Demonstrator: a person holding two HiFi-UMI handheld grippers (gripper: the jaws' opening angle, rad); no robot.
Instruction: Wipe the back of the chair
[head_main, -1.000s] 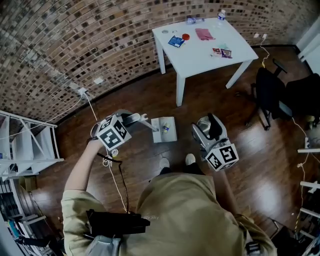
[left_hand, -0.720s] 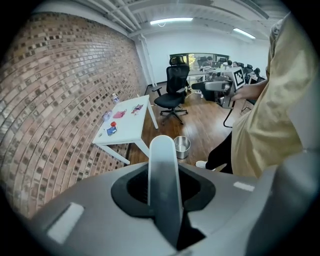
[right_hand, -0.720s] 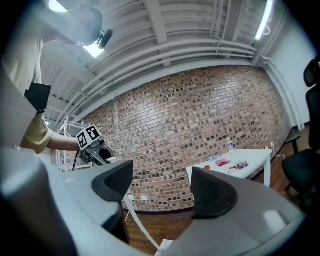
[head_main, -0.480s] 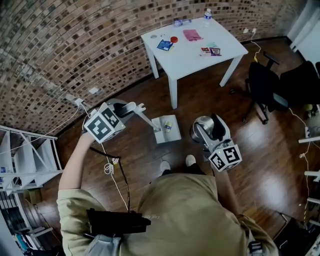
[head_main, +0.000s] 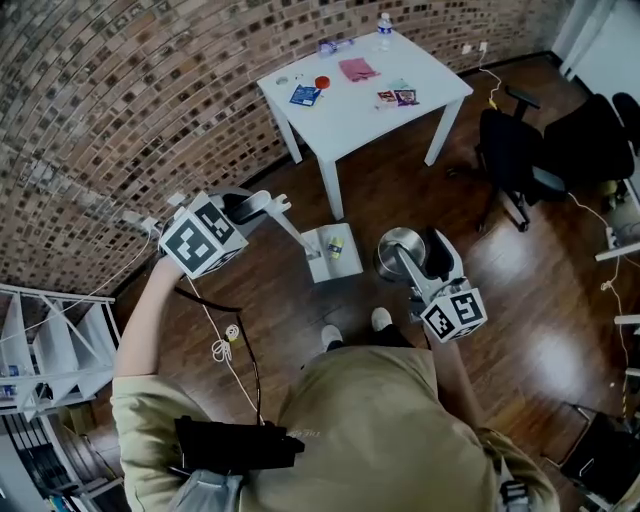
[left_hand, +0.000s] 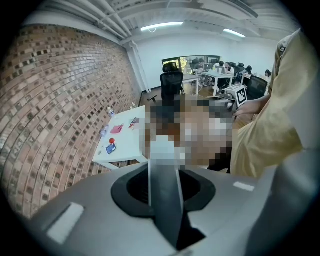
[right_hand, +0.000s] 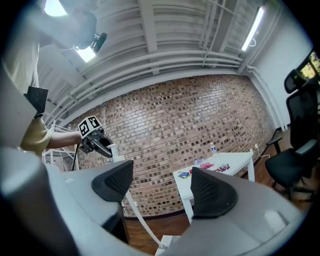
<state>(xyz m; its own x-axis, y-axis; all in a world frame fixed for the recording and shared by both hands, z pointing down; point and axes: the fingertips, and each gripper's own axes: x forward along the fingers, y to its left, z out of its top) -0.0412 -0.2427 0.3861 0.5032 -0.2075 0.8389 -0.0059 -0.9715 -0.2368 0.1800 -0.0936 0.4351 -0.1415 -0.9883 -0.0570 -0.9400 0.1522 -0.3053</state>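
In the head view, your left gripper (head_main: 272, 206) has its fingers pressed together on a white handle (head_main: 297, 233), which slants down to a white pad (head_main: 340, 268) on the wooden floor (head_main: 290, 300). Your right gripper (head_main: 415, 250) hangs beside the pad, clear of the handle. The black chair (head_main: 512, 155) stands well apart, to the right of the white surface (head_main: 350, 110).

In the left gripper view, the handle runs up between the closed fingers.

In the right gripper view, your fingers are spread, with nothing between them.

Two tongs (head_main: 268, 206) (head_main: 415, 250), one mop (head_main: 318, 268), one white table (head_main: 350, 112), two black chairs (head_main: 510, 160) (head_main: 590, 135).
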